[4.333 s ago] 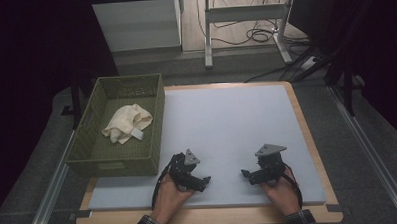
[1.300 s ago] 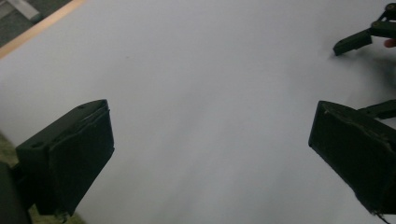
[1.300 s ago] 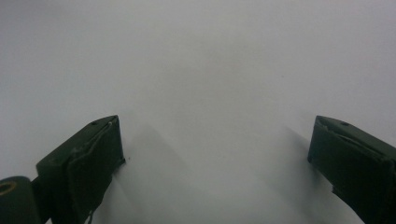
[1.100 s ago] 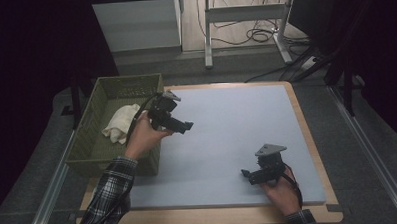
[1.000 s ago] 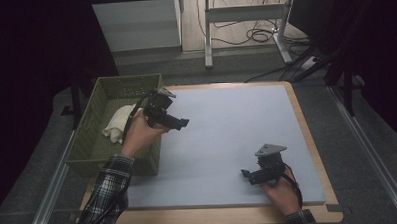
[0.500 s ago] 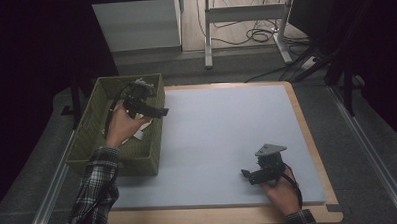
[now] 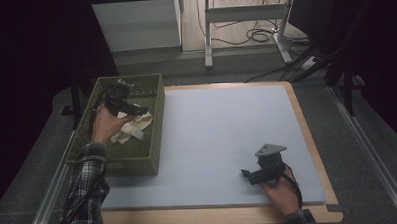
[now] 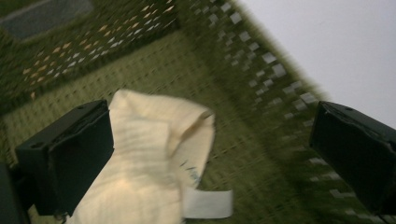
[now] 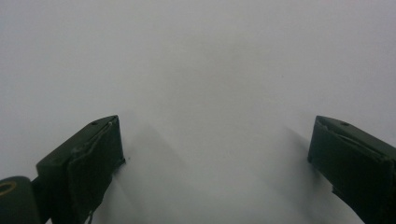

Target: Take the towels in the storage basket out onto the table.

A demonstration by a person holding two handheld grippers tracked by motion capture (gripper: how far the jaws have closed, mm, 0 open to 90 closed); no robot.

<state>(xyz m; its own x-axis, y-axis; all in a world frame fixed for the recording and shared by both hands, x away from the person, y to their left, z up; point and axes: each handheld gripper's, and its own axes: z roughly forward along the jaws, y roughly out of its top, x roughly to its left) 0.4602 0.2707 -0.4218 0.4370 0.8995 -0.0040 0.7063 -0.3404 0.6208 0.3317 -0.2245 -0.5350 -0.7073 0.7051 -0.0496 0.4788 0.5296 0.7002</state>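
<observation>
**A:** Any brand or writing you can read from where you stand?

**B:** Not really. The cream cloth [image 8: 154,163] has a small white tag [image 8: 208,204] sticking out at its lower edge, and the tag looks blank to me. There are a few faint dark marks on the fabric just above it, but they're too blurred to read. I can't make out any lettering on the crate.

**A:** So where's the cloth?

**B:** It's lying crumpled on the floor of the green perforated crate [image 7: 155,143]. The crate sits at the left edge of the grey mat [image 7: 227,136], overhanging it towards the table's left side, and the cloth is the one thing I can see in it.

**A:** And your left tongs?

**B:** My left gripper [image 7: 136,110] is held over the crate, above the cloth, with its tips pointing towards the crate's right wall. In the left gripper view [image 8: 210,158] the jaws stand wide apart: one sits against the cloth's left side, while the other is over by the crate's wall, well clear of the fabric. It's gripping nothing.

**A:** The right one?

**B:** My right gripper [image 7: 248,174] rests in my hand on the mat near its front right corner, well apart from the crate. In the right gripper view [image 9: 212,158] its jaws are spread wide too, with bare grey mat between them.
</observation>
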